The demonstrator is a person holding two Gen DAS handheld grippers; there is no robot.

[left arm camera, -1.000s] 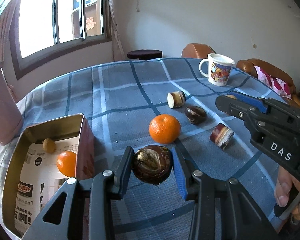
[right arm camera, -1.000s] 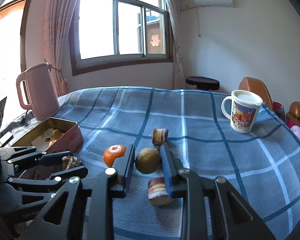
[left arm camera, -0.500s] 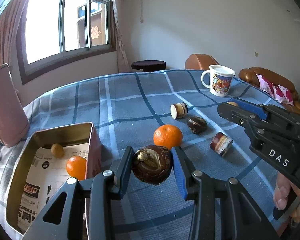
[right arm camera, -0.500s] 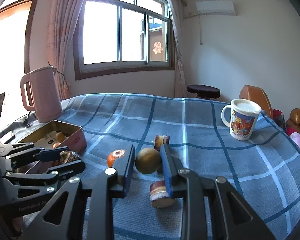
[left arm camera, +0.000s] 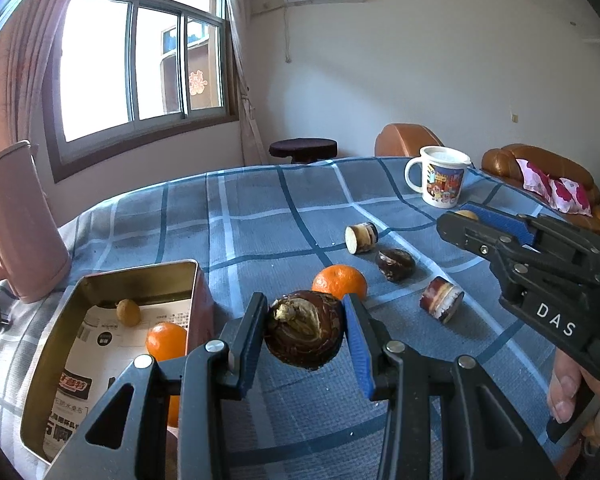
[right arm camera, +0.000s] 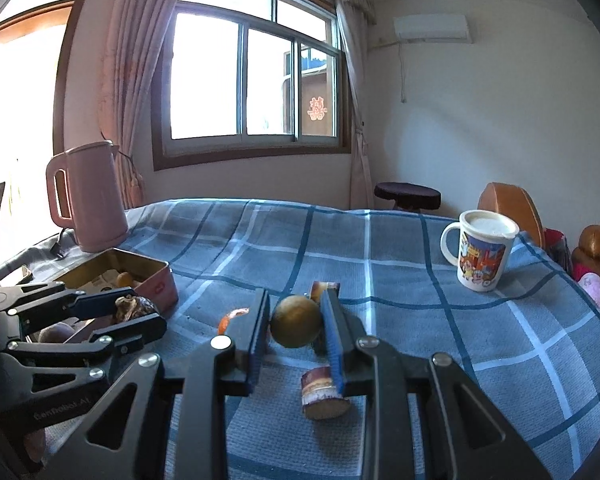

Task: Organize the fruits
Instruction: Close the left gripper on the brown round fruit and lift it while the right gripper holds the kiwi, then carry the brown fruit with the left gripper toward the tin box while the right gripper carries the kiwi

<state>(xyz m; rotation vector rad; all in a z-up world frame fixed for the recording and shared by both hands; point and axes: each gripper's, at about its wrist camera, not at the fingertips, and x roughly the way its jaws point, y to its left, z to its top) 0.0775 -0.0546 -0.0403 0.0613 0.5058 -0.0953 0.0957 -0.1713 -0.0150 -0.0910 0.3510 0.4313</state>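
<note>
Clamping a rough, dark-brown bulb point(left arm camera: 304, 334), the left gripper point(left arm camera: 305, 334) hovers beside a gold rectangular tin point(left arm camera: 56, 344); right gripper point(right arm camera: 296, 322) jaws pinch a smooth round tan fruit point(right arm camera: 295, 321).

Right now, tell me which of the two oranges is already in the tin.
The orange beside the small yellowish fruit in the tin; the other orange sits on the blue checked cloth.
</note>
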